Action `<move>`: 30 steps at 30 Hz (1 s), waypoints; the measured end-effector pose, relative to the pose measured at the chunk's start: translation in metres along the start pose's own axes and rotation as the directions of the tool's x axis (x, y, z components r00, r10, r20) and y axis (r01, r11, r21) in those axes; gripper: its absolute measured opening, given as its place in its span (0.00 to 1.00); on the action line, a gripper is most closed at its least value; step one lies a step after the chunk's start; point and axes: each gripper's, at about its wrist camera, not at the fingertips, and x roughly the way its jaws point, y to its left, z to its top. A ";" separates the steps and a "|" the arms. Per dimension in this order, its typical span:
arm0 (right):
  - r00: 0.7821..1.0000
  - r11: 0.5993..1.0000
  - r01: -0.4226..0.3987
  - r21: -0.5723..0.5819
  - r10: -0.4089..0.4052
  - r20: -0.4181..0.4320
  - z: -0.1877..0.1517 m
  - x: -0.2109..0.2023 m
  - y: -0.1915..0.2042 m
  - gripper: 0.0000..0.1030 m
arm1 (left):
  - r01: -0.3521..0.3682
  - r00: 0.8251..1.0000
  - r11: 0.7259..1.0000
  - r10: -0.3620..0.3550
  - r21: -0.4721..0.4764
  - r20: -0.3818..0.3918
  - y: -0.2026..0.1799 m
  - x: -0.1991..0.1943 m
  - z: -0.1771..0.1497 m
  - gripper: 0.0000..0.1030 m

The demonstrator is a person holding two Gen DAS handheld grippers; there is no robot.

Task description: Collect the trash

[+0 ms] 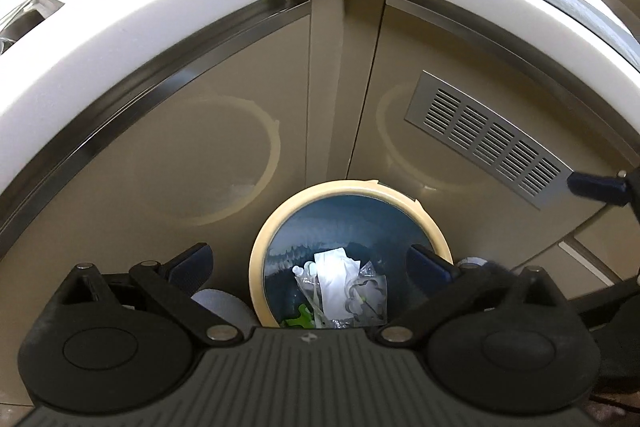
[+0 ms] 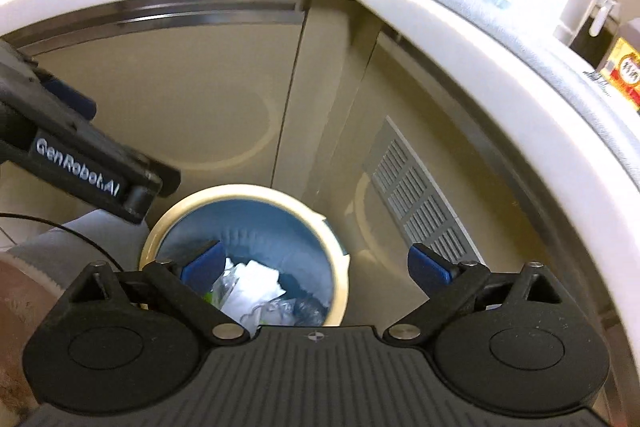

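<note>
Both tools over bin, spread, empty.
Left tool [image 1: 308, 263] and right tool [image 2: 316, 265] hover above bin [image 1: 260, 247]; trash [image 1: 340, 287] inside; tools could collide.

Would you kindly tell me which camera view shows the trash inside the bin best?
The left wrist view: the trash lies sharp and almost unobstructed inside the bin, white paper and clear wrappers distinct. In the right wrist view the trash is blurrier and partly hidden behind a blue fingertip.

Round blue, cream-rimmed trash bin [image 1: 256, 259] in the cabinet corner, upright, holding white paper [image 1: 332, 279] and clear wrappers [image 1: 370, 291].
</note>
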 end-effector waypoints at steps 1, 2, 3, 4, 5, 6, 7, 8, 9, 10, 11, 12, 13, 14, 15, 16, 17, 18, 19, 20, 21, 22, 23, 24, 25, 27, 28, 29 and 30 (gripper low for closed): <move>1.000 1.000 0.000 0.008 0.000 0.003 0.000 0.000 -0.002 0.95 | -0.003 1.000 1.000 0.003 0.001 0.000 0.000 -0.001 0.000 1.00; 1.000 1.000 0.000 0.015 0.000 0.004 0.000 -0.001 -0.004 0.95 | -0.007 1.000 1.000 0.007 0.001 0.000 -0.001 -0.001 -0.001 1.00; 1.000 1.000 0.000 0.020 0.000 0.005 0.000 -0.001 -0.004 0.95 | -0.009 1.000 1.000 0.009 0.001 -0.001 -0.001 -0.003 -0.001 1.00; 1.000 1.000 -0.001 0.023 0.001 0.007 0.000 -0.002 -0.005 0.95 | -0.010 1.000 1.000 0.010 0.000 -0.003 -0.001 -0.003 -0.001 1.00; 1.000 1.000 -0.001 0.025 0.001 0.009 0.000 -0.001 -0.006 0.95 | -0.011 1.000 1.000 0.011 0.000 -0.005 -0.001 -0.004 -0.002 1.00; 1.000 1.000 0.000 0.027 0.000 0.012 0.000 -0.002 -0.007 0.95 | -0.012 1.000 1.000 0.012 -0.001 -0.008 -0.001 -0.004 -0.002 1.00; 1.000 1.000 0.001 0.028 -0.001 0.014 -0.001 -0.003 -0.007 0.95 | -0.012 1.000 1.000 0.012 0.001 -0.012 -0.001 -0.005 -0.003 1.00; 1.000 1.000 0.002 0.030 -0.002 0.017 -0.001 -0.004 -0.008 0.95 | -0.012 1.000 1.000 0.012 0.005 -0.015 -0.001 -0.006 -0.003 1.00; 1.000 1.000 0.002 0.030 -0.002 0.019 -0.001 -0.005 -0.009 0.95 | -0.013 1.000 1.000 0.013 0.009 -0.019 -0.002 -0.006 -0.003 1.00; 1.000 1.000 0.002 0.030 -0.003 0.020 -0.001 -0.007 -0.009 0.95 | -0.014 1.000 1.000 0.014 0.014 -0.022 -0.002 -0.006 -0.003 1.00; 1.000 1.000 0.003 0.030 -0.004 0.022 -0.001 -0.011 -0.009 0.95 | -0.016 1.000 1.000 0.016 0.019 -0.024 -0.003 -0.007 -0.004 1.00; 1.000 1.000 0.004 0.030 -0.004 0.023 -0.002 -0.012 -0.009 0.95 | -0.020 0.999 1.000 0.020 0.024 -0.027 -0.004 -0.007 -0.004 1.00; 1.000 1.000 0.005 0.031 -0.005 0.024 -0.001 -0.013 -0.009 0.95 | -0.025 0.999 0.999 0.026 0.030 -0.029 -0.005 -0.007 -0.004 1.00; 1.000 0.999 0.007 0.032 -0.007 0.027 -0.001 -0.013 -0.009 0.95 | -0.030 0.999 0.999 0.031 0.036 -0.030 -0.006 -0.007 -0.004 1.00; 0.999 0.999 0.009 0.033 -0.010 0.030 -0.001 -0.015 -0.009 0.95 | -0.031 0.999 0.999 0.032 0.040 -0.030 -0.007 -0.007 -0.004 1.00; 0.999 0.999 0.010 0.033 -0.011 0.033 -0.002 -0.015 -0.010 0.95 | -0.032 0.999 0.999 0.033 0.043 -0.030 -0.008 -0.008 -0.004 1.00; 0.999 0.999 0.012 0.034 -0.013 0.036 -0.002 -0.017 -0.010 0.95 | -0.033 0.999 0.998 0.034 0.047 -0.029 -0.008 -0.009 -0.004 1.00; 0.999 0.999 0.012 0.034 -0.014 0.038 -0.002 -0.018 -0.010 0.95 | -0.032 0.999 0.998 0.033 0.052 -0.030 -0.009 -0.010 -0.005 1.00; 0.999 0.999 0.013 0.035 -0.014 0.040 -0.003 -0.019 -0.010 0.96 | -0.030 0.999 0.998 0.032 0.059 -0.033 -0.010 -0.010 -0.005 1.00; 0.999 0.999 0.013 0.037 -0.015 0.042 -0.003 -0.021 -0.011 0.96 | -0.028 0.999 0.998 0.030 0.065 -0.035 -0.010 -0.011 -0.005 1.00; 0.999 0.999 0.014 0.040 -0.016 0.044 -0.004 -0.022 -0.011 0.96 | -0.027 0.999 0.997 0.030 0.069 -0.036 -0.011 -0.012 -0.005 1.00; 0.999 0.999 0.015 0.043 -0.017 0.046 -0.004 -0.023 -0.011 0.96 | -0.027 0.999 0.997 0.029 0.073 -0.032 -0.012 -0.013 -0.005 1.00; 0.999 0.999 0.018 0.046 -0.020 0.049 -0.005 -0.025 -0.011 0.96 | -0.027 0.999 0.997 0.029 0.077 -0.026 -0.013 -0.015 -0.005 1.00; 0.998 0.999 0.021 0.048 -0.023 0.052 -0.006 -0.026 -0.012 0.96 | -0.029 0.999 0.996 0.030 0.081 -0.017 -0.014 -0.017 -0.005 1.00; 0.998 0.998 0.025 0.050 -0.027 0.057 -0.006 -0.027 -0.012 0.96 | -0.033 0.999 0.996 0.034 0.087 -0.004 -0.015 -0.020 -0.005 1.00; 0.997 0.998 0.033 0.054 -0.036 0.066 -0.007 -0.030 -0.013 0.96 | -0.049 0.998 0.994 0.046 0.101 0.031 -0.017 -0.027 -0.004 1.00; 0.997 0.998 0.035 0.055 -0.039 0.072 -0.007 -0.032 -0.014 0.96 | -0.060 0.997 0.992 0.055 0.109 0.050 -0.018 -0.030 -0.003 1.00; 0.996 0.998 0.038 0.057 -0.042 0.079 -0.007 -0.034 -0.014 0.96 | -0.072 0.996 0.991 0.065 0.116 0.068 -0.019 -0.034 -0.002 1.00; 0.995 0.998 0.041 0.058 -0.046 0.088 -0.007 -0.036 -0.015 0.96 | -0.083 0.994 0.989 0.073 0.118 0.084 -0.020 -0.037 -0.001 1.00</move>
